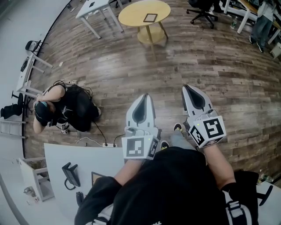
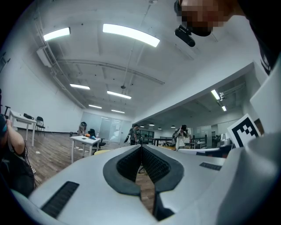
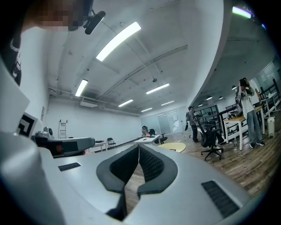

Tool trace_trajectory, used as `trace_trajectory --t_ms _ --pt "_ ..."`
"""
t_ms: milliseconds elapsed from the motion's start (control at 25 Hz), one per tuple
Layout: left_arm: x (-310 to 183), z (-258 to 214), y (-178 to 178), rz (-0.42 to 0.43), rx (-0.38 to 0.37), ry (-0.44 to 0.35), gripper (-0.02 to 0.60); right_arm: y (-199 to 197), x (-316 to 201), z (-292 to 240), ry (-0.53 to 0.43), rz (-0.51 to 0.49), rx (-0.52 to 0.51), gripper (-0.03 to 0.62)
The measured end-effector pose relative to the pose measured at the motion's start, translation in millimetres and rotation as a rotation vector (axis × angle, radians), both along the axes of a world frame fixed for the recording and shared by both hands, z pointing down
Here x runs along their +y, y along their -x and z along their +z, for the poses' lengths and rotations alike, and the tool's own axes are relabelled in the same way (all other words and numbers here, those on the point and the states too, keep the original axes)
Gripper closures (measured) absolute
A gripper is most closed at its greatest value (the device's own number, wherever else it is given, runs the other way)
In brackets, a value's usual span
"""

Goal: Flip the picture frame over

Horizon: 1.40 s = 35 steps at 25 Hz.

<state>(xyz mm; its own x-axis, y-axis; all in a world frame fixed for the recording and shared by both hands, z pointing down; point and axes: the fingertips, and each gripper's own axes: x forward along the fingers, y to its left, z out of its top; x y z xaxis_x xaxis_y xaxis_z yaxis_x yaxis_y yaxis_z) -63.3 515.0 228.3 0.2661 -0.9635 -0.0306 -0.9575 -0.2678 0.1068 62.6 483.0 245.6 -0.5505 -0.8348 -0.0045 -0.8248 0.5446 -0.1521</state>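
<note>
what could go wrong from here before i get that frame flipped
1. The frame lies flat on the round table, near its rim; a push from closed jaws could slide it off.
2. The left gripper and right gripper are both shut and empty, so they must open before any grip.
3. A power strip and cable lie on the floor beside a crouching person, a possible trip hazard on the way.

**A big open workroom around me**

Below me runs a dark plank floor [image 1: 131, 66]. Ahead stands a round yellow table [image 1: 131, 15], with a white desk [image 1: 94, 6] to its left and a black office chair [image 1: 202, 13] to its right. Another white table [image 1: 88, 158] sits close at my left. Long light strips [image 2: 131, 34] glow on the white ceiling, and glass partitions [image 2: 105, 127] close the far end.
</note>
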Motion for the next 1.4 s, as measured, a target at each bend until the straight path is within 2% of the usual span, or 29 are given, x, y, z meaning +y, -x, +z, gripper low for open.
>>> trace_trajectory --t_ms 320,520,720,1080,1400 --pt "-86.4 -0.8 -56.0 -0.002 -0.039 0.001 0.558 -57.9 -87.6 8.1 0.023 0.009 -0.064 0.576" --pt "-116.0 0.9 -76.9 -0.012 -0.064 0.004 0.558 -76.7 -117.4 11.5 0.031 -0.007 -0.089 0.576" --pt "-135.2 0.2 -92.2 -0.005 -0.079 0.008 0.558 -95.3 -135.1 13.0 0.035 0.017 -0.112 0.576" --pt "-179.7 1.7 -106.6 0.072 -0.088 0.013 0.558 -102.0 -170.3 14.1 0.035 0.069 -0.132 0.576" --pt "-251.5 16.8 -71.5 0.099 -0.058 0.021 0.558 -62.2 -238.2 24.5 0.050 0.079 -0.084 0.576"
